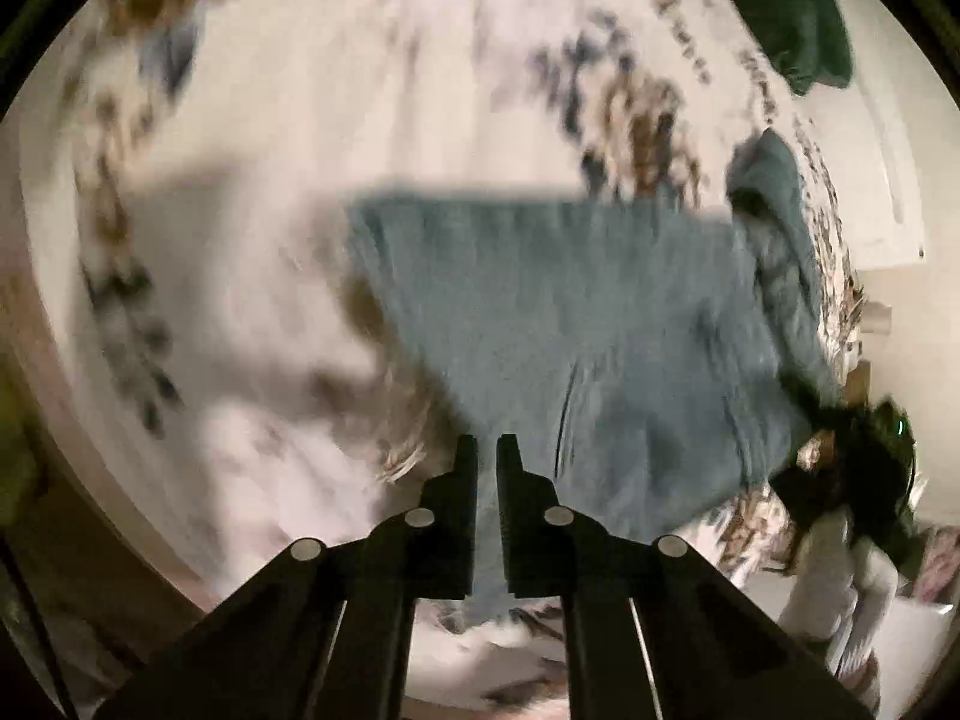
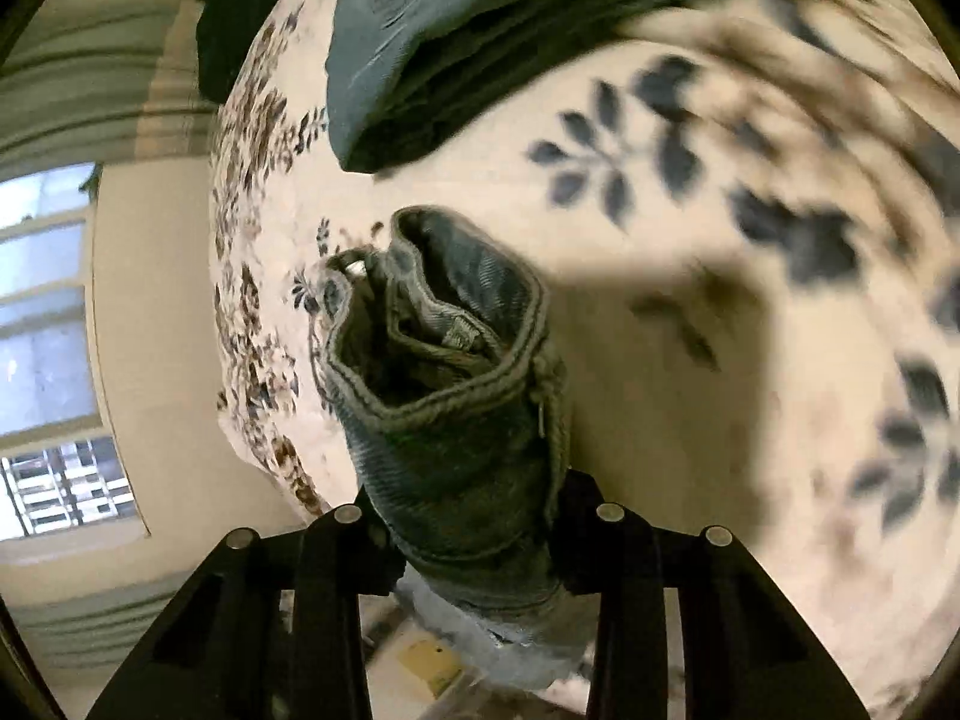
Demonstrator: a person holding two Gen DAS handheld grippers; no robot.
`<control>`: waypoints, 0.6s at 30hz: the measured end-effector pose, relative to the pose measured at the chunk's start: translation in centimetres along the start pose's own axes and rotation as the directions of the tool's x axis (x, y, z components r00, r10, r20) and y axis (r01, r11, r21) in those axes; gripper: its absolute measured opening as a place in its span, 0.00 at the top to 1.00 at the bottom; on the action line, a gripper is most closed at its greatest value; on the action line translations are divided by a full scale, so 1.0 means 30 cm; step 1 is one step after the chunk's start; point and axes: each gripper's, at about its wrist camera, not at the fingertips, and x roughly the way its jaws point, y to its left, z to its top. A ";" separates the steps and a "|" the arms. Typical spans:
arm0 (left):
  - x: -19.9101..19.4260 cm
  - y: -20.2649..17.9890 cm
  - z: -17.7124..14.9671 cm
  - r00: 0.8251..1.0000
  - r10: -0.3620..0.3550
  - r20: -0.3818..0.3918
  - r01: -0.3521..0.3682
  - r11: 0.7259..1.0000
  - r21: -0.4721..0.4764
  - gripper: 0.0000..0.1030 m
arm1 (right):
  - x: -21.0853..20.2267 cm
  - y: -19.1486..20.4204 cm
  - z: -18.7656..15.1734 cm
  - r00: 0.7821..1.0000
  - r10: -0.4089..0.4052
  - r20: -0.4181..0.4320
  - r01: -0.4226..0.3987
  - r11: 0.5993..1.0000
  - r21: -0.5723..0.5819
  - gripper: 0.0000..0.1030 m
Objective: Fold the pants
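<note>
Blue denim pants [image 1: 576, 312] lie spread on a floral bedsheet [image 1: 336, 84]. My left gripper [image 1: 487, 450] hangs over the near edge of the pants, its jaws nearly together with a strip of denim running between them. My right gripper [image 2: 462, 516] is shut on a bunched waistband of the pants [image 2: 444, 372], held up above the sheet [image 2: 660, 276]; the fingertips are hidden by the cloth. More of the pants [image 2: 432, 42] lies at the top of the right wrist view. The right gripper also shows at the far right of the left wrist view [image 1: 852, 456].
A dark green cushion [image 1: 792, 12] sits at the far corner of the bed. The bed edge [image 2: 240, 360] drops off to the left, with a cream wall and a window [image 2: 48, 348] beyond. The person's sleeve [image 1: 840, 576] is at the lower right.
</note>
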 end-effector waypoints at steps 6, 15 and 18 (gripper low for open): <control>-0.050 0.124 -0.053 0.997 0.005 0.083 0.004 0.994 -0.113 0.82 | 0.028 -0.127 -0.007 0.999 -0.023 -0.031 0.024 0.998 0.057 0.45; 0.139 0.193 -0.547 0.948 -0.284 0.145 0.317 0.796 -0.516 0.29 | 0.077 -0.098 0.059 0.983 -0.072 -0.166 0.064 0.996 -0.055 0.28; 0.209 0.170 -0.615 0.890 -0.403 0.214 0.444 0.662 -0.604 0.26 | 0.102 -0.088 0.048 0.974 -0.095 -0.207 0.077 0.993 -0.092 0.27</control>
